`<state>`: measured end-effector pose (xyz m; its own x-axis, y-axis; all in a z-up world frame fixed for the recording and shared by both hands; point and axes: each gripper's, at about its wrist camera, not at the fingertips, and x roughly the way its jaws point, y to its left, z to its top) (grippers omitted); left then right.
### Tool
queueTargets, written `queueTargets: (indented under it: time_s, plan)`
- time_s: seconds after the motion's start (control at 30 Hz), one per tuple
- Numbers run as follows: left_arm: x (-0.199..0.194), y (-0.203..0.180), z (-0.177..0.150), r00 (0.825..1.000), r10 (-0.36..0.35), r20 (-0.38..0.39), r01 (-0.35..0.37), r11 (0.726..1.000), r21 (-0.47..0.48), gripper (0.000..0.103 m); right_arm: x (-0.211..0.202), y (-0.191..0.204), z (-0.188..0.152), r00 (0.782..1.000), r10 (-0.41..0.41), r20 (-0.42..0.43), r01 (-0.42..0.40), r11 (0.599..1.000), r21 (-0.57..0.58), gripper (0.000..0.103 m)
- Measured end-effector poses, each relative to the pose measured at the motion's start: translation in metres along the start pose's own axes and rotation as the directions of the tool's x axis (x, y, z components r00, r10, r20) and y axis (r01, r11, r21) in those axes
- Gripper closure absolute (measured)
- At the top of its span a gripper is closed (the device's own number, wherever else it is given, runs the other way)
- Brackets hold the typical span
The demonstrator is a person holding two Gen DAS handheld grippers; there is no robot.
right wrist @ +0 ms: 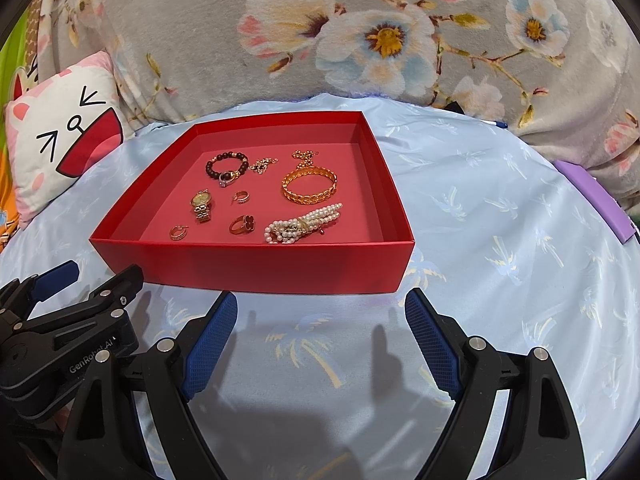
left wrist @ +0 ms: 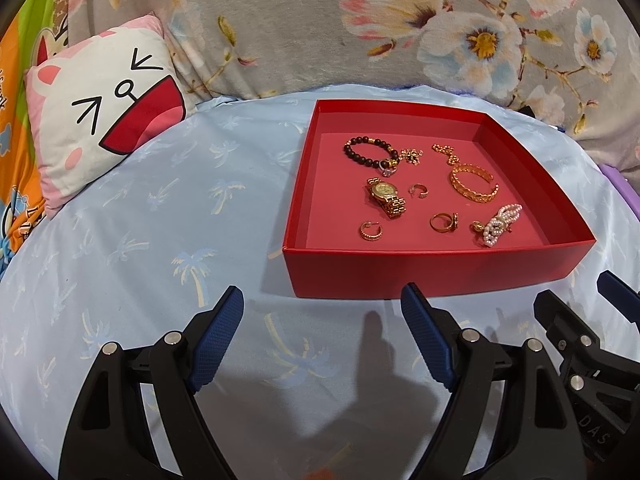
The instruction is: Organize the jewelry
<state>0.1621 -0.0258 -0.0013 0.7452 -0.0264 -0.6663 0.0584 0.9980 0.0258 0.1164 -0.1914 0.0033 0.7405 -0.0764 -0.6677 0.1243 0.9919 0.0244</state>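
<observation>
Both grippers are hovering over the blue bedsheet (left wrist: 160,208) just short of the red tray (right wrist: 256,268) — left gripper (left wrist: 322,308) and right gripper (right wrist: 320,312) both spread wide, gripping nothing. The gold watch (right wrist: 201,205), pearl bracelet (right wrist: 302,222) and gold bangle (right wrist: 309,187) are all sitting inside it.

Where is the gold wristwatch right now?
The gold wristwatch lies on the floor of the red cardboard box, left of centre in both wrist views, in front of the dark beaded bracelet and beside a small gold hoop earring.

Bright, sharp; fisheye warp w/ dark corners.
</observation>
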Motion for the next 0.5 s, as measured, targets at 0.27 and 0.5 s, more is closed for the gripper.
queueTargets:
  time_s: [0.27,0.5]
  plan:
    - [-0.0021,-0.0062,0.0001,1.0,-0.002,0.012,0.001,1.0,0.028,0.025,0.0005,0.0006,0.0005,1.0,-0.002,0.004,0.002,1.0,-0.005,0.018]
    - [-0.0034,-0.0077,0.0003,1.0,0.02,0.021,-0.02,0.999,0.039,0.025,0.0002,0.0002,0.0001,1.0,-0.002,0.006,0.002,1.0,-0.006,0.018]
